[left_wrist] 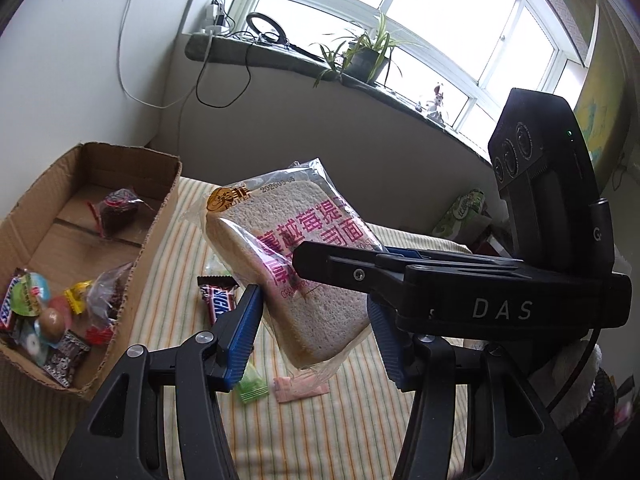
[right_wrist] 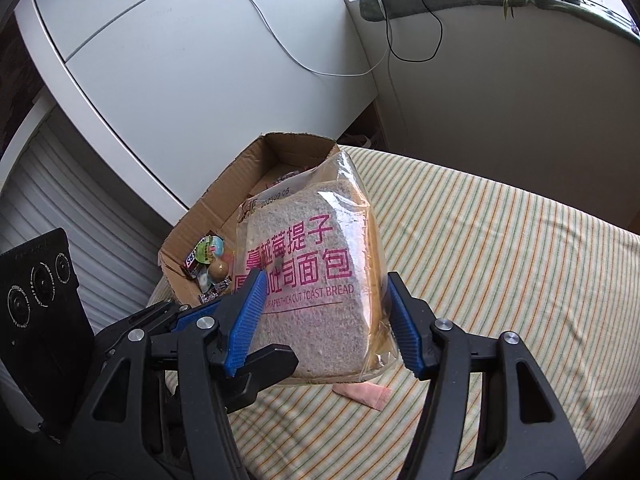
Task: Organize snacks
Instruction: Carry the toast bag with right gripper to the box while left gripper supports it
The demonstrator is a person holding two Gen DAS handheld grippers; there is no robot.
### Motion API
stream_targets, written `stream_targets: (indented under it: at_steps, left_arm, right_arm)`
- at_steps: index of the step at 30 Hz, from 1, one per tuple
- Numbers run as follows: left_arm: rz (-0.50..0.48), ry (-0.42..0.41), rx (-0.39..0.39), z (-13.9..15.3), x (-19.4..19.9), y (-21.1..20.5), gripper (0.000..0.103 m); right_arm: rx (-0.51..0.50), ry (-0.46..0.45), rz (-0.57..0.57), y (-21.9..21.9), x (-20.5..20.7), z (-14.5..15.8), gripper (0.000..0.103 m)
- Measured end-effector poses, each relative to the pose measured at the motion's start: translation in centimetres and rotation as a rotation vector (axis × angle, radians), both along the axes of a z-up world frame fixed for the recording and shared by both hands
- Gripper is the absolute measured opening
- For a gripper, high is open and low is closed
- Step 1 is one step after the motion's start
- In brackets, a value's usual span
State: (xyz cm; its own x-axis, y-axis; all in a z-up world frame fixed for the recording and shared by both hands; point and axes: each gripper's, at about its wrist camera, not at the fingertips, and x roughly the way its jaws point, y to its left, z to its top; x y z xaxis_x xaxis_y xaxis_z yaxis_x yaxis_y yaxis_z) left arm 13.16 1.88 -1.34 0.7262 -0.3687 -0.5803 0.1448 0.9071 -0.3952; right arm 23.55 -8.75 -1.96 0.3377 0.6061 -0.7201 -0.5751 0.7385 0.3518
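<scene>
I hold a bagged slice of toast bread [right_wrist: 316, 280] in the air, clamped between the jaws of my right gripper [right_wrist: 324, 312] and of my left gripper [left_wrist: 316, 320], which grips it crosswise. Beyond the jaws, to the left, the cardboard box [left_wrist: 160, 216] already holds several sweets. Under the jaws, a Snickers bar [left_wrist: 218, 298], a green candy [left_wrist: 251, 387] and a pink packet [left_wrist: 300, 390] lie on the striped bed [right_wrist: 500, 248], unsorted.

Left tool [left_wrist: 314, 322] and right tool [right_wrist: 324, 318] side by side, both angled downward, jaws partly apart, crossing closely.
</scene>
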Motion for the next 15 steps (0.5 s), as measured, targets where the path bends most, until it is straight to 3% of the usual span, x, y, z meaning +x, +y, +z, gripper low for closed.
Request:
stream_targets:
  at_steps: [15]
  left_arm:
    - [0.101,-0.036,-0.029,0.2,-2.0,6.6,0.053]
  right_arm:
    - [-0.019,-0.024,0.078,7.9,-1.0,-0.1,0.063]
